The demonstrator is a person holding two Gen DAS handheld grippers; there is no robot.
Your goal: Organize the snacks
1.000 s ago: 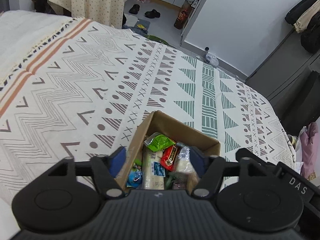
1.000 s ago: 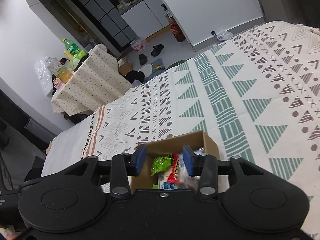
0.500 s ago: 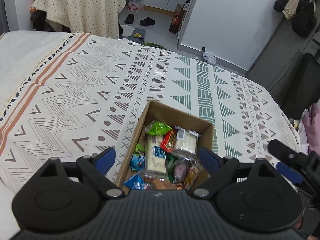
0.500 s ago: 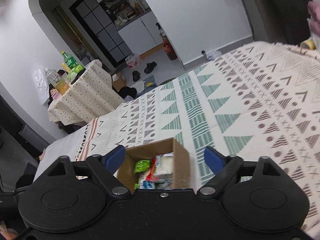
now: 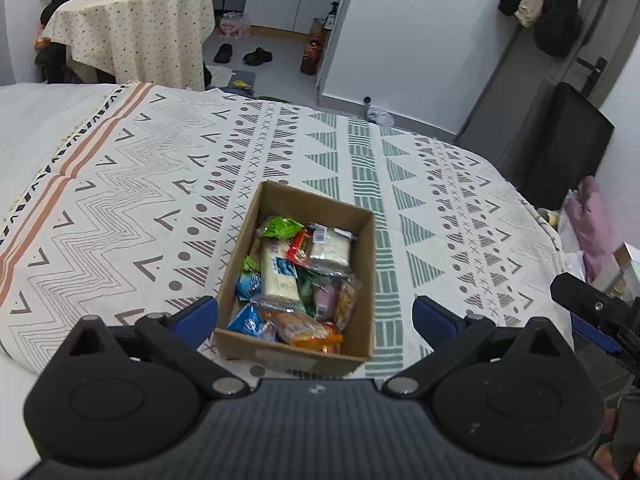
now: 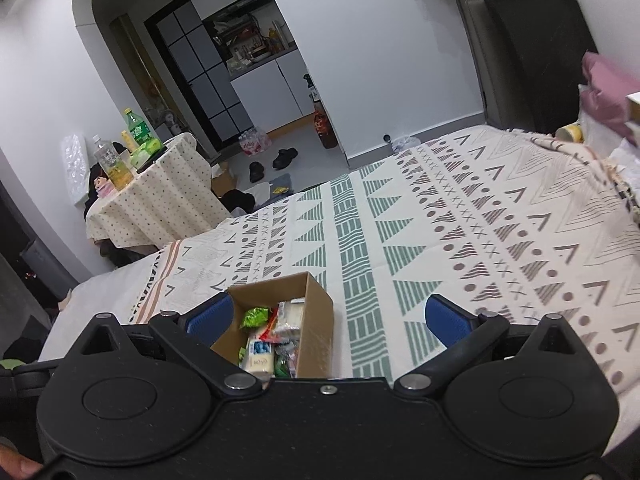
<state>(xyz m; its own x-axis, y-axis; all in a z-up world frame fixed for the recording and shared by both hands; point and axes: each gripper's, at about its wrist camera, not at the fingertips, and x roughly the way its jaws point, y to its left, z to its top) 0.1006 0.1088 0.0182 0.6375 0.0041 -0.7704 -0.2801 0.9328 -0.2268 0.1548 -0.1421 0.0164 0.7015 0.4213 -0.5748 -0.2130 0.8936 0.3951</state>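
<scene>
While both tools hang above the patterned bedspread [image 5: 120,208], the left gripper [image 5: 316,316] stands spread wide and holds nothing, its blue pads [image 5: 198,312] flanking the near end of the cardboard box [image 5: 362,280] without touching it. Inside the box, the snacks lie heaped: from left to right, blue packets [image 5: 248,282], a pale flat bar [image 5: 278,276], a green pouch [image 5: 280,227], a red wrapper [image 5: 301,243] and a clear-wrapped white cake [image 5: 332,248]. These are probably light, soft, slick in their film and easily crushed; a pinch at a crimped end seam or across a flat face should serve best. Farther right, the right gripper [image 6: 326,320] is likewise fully parted and empty, with the box below its left pad.
</scene>
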